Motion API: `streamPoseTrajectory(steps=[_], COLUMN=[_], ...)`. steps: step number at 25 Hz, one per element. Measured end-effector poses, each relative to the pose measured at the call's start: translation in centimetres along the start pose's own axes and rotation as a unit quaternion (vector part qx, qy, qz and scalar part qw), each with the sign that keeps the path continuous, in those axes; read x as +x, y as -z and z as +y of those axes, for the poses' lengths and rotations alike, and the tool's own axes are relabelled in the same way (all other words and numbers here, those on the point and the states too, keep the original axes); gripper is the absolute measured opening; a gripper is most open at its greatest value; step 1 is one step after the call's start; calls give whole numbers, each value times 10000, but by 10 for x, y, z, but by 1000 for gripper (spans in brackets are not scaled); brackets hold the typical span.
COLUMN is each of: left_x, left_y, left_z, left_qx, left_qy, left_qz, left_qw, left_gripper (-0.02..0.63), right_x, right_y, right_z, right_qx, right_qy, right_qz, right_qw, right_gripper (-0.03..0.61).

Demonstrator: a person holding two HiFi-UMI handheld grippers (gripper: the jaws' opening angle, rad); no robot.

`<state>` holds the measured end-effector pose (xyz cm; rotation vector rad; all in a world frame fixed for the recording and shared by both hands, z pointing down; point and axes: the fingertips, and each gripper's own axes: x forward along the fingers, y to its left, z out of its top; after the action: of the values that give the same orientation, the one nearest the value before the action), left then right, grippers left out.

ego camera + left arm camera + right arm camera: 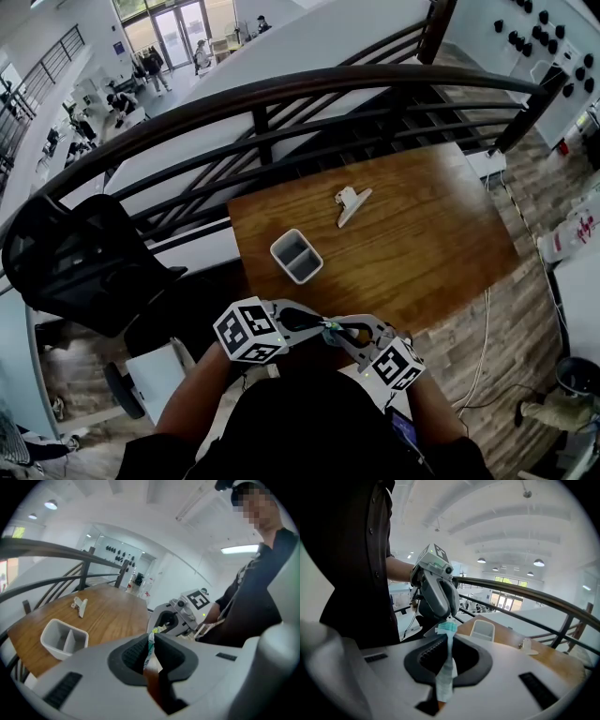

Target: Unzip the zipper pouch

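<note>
Currently both tools hang in the air at the near edge of the wooden table [441, 234], close to the person's torso, tips meeting. The left gripper [317, 325] has its jaws pressed together on one end of the zipper pouch [330, 327]. The right gripper [343, 334] is likewise clamped on the other end. The pouch is off the table, spanning the short gap between the two sets of tips. In the left gripper view the pouch [150, 649] shows edge-on as a thin teal-and-white strip rising between the closed pads, with a small yellow-green tab [155, 630] at its far tip. In the right gripper view the pouch [446, 667] reads the same way, as a pale teal strip standing along the jaw line. Long axis: judged to run left to right between the grippers, each end pointing into a jaw. Which end carries the slider I cannot tell, nor how far the zip is open. Step in hand, by judgement: grip established, draw at or near its start. The next move calls for one gripper to anchor the fabric while the other pulls the slider straight along the zip line, keeping the pouch taut. On the table, well apart from the work, sit a white divided tray [296, 255] and, farther off, a white clip [352, 204]; both are untouched.
</note>
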<state>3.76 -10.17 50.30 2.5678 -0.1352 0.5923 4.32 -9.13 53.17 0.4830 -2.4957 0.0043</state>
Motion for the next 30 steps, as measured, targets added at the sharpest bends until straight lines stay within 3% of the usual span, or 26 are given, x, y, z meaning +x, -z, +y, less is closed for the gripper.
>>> streamPoseTrajectory(steps=[6,11,17,24,30], left_x=[0,0,3,-1,-4], left_y=[-3,-11,-11,-10,-10], left_z=[8,13,15,18,17], left_qx=[-1224,-1667,-2452,-2529,-2353], left_qy=[-72,-135,-92,-148,-146], left_qz=[-274,-646,-899,-949,-853], left_qw=[9921,9838,9652,9627,9681], left_gripper=[41,35,17,12,12], right_x=[2,1,-1,-5,-9], right_y=[-1,-3,2,-5,-11], right_z=[-8,-17,-17,-18,-14], right_qx=[88,22,21,202,63], right_qy=[239,534,708,643,637], right_qz=[-58,-92,-88,-223,-221], right_qw=[9997,9985,9975,9975,9977], right_gripper=[9,9,13,84,78])
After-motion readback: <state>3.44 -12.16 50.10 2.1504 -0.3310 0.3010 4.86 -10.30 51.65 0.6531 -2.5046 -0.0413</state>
